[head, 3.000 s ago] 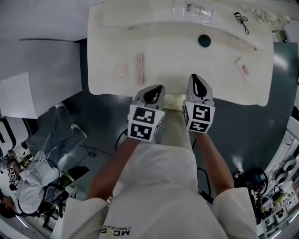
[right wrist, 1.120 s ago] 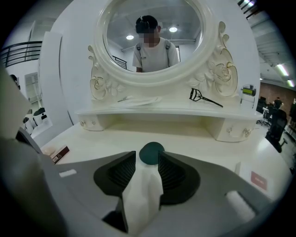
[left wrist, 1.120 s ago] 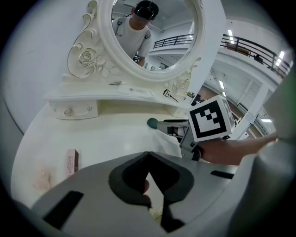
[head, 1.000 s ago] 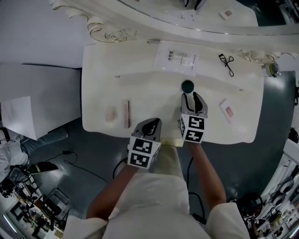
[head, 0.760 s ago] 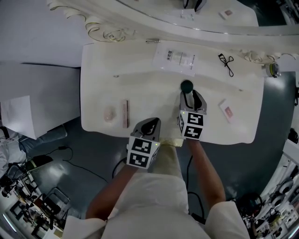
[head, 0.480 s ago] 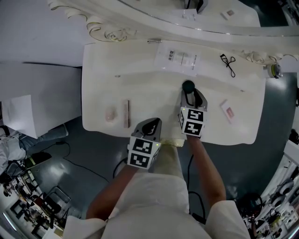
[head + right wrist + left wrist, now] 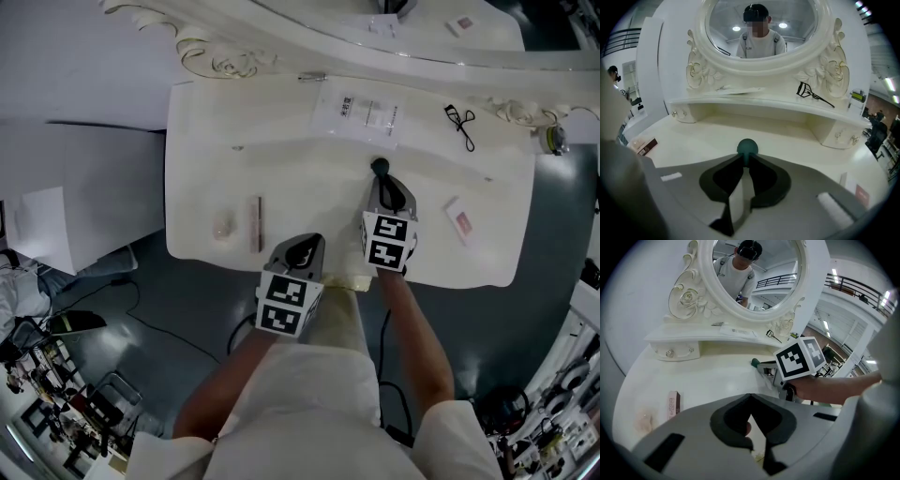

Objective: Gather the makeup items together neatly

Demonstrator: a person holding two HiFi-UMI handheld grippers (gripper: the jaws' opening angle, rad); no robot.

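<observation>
Right gripper view: our right gripper (image 7: pixel 746 161) jaws just closed, grasping the green sponge (image 7: pixel 747 147) at their tips. Next we lift it toward the others. Left gripper (image 7: pixel 751 397) clenched, empty.

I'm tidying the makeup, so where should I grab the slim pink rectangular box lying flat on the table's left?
Probably grip the slim pink rectangular box across its narrow width at mid-length, coming down from above. It lies flat, long edges running away from you, so jaws can straddle both long sides.
</observation>
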